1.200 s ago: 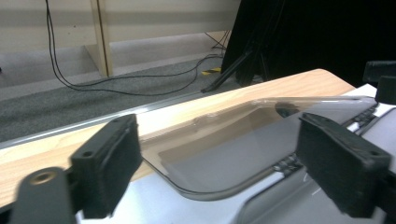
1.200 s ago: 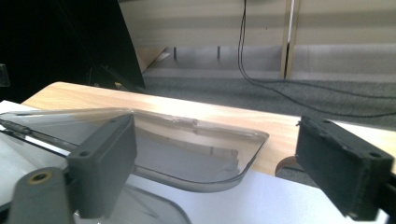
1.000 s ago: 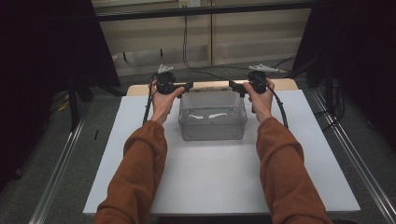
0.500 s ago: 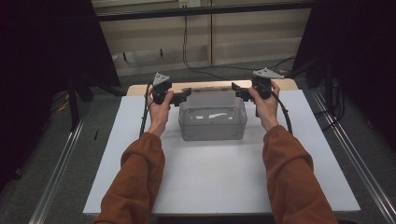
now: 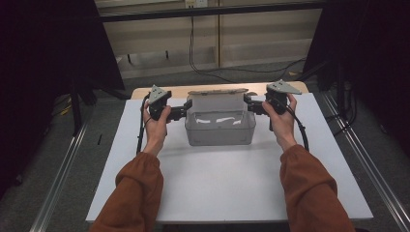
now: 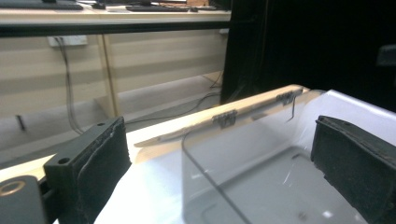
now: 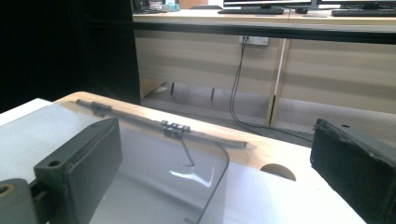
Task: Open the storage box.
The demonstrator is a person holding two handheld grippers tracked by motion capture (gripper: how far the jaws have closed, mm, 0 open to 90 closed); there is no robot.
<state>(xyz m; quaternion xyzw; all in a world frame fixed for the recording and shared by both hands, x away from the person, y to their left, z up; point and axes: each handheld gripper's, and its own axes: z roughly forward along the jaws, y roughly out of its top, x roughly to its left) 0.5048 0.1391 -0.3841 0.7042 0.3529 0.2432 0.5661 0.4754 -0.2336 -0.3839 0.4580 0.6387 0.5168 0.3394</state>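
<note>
Grey floor, beige wall panels, trailing cables.

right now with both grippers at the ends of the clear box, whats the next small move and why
Probably ease both grippers inward and close them on the end walls of the clear box. The left gripper and right gripper flank its ends with jaws open, and each gripper view shows a box wall between its jaws, not yet pinched. The hinged lid is already up, so gripping to lift or steady looks next.

dim room, black edges – soft glare on clear box, near jaws blurred
</note>
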